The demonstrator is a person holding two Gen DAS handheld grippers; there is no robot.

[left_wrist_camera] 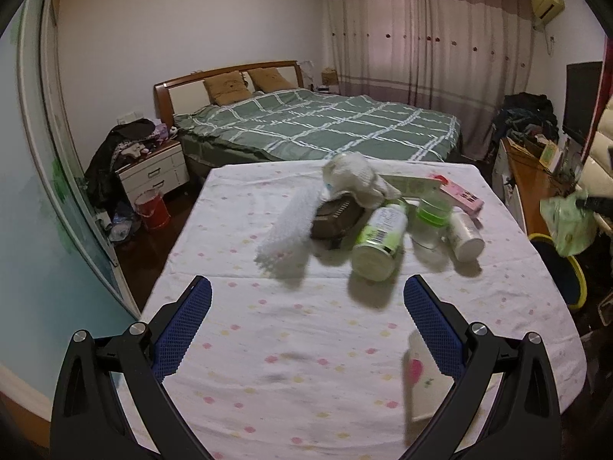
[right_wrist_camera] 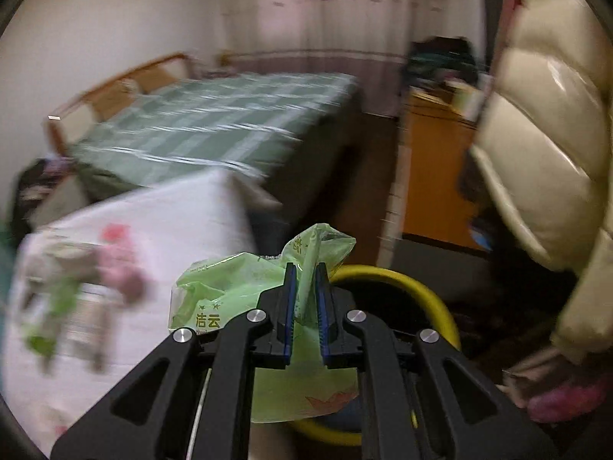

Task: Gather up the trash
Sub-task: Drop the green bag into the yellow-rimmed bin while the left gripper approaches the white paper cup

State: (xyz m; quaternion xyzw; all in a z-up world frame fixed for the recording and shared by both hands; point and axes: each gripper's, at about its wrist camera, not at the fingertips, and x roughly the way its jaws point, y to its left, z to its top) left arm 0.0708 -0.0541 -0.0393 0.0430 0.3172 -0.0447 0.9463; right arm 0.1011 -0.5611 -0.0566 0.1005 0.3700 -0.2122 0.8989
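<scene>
The right gripper (right_wrist_camera: 305, 280) has its jaws pinching a crumpled green plastic wrapper (right_wrist_camera: 230, 287), held above a round yellow-rimmed bin (right_wrist_camera: 429, 295) beside the tabletop (left_wrist_camera: 306, 345). The left gripper (left_wrist_camera: 306, 291) hovers over the dotted white cloth with jaws spread and nothing between them, short of a green-labelled white bottle (left_wrist_camera: 379, 239) lying among other clutter.

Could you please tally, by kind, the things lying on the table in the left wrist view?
Bottles: 3
Pink boxes: 1
White cloths: 1
White brushes: 1
Dark cases: 1
Cards: 1
Total: 8
</scene>
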